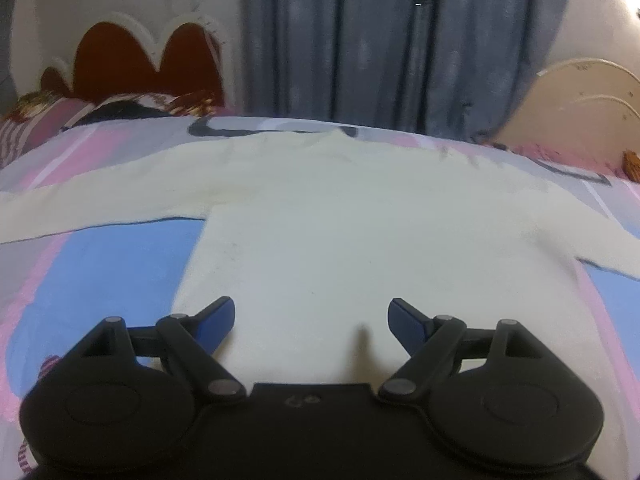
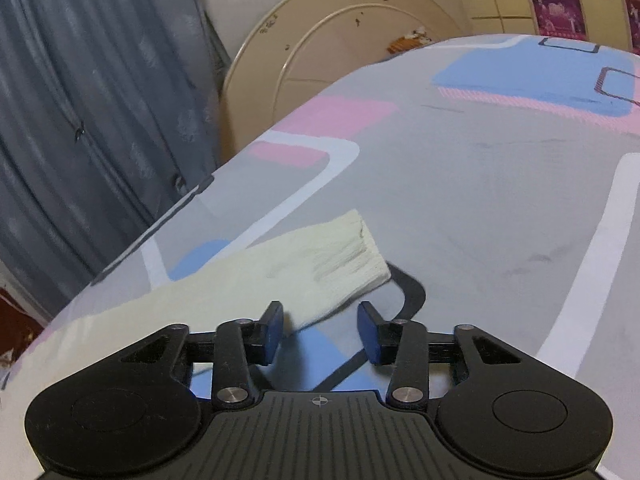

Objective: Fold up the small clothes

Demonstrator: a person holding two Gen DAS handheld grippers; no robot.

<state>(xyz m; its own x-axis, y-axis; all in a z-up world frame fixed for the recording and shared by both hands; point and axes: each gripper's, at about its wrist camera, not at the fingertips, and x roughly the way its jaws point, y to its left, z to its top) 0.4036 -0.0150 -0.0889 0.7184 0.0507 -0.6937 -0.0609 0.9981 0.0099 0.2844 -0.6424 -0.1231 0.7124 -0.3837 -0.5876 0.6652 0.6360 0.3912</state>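
Observation:
A cream long-sleeved sweater (image 1: pixel 320 208) lies flat on the bed, neck toward the far side and both sleeves spread out. My left gripper (image 1: pixel 312 312) hovers over the sweater's lower body, jaws wide apart with nothing between them. In the right wrist view the ribbed cuff of one sleeve (image 2: pixel 344 256) rests on the sheet. My right gripper (image 2: pixel 320 312) is just in front of that cuff, jaws partly apart. The cuff's near corner reaches between the fingers (image 2: pixel 274 332) close to the left one, and the pads do not press on it.
The bed sheet (image 2: pixel 480 184) is grey with pink, blue and white blocks. A dark red headboard (image 1: pixel 148 60) and patterned pillows (image 1: pixel 48 116) are at the far left. Grey curtains (image 1: pixel 380 40) hang behind the bed, and a cream curved panel (image 2: pixel 340 32) stands beyond its edge.

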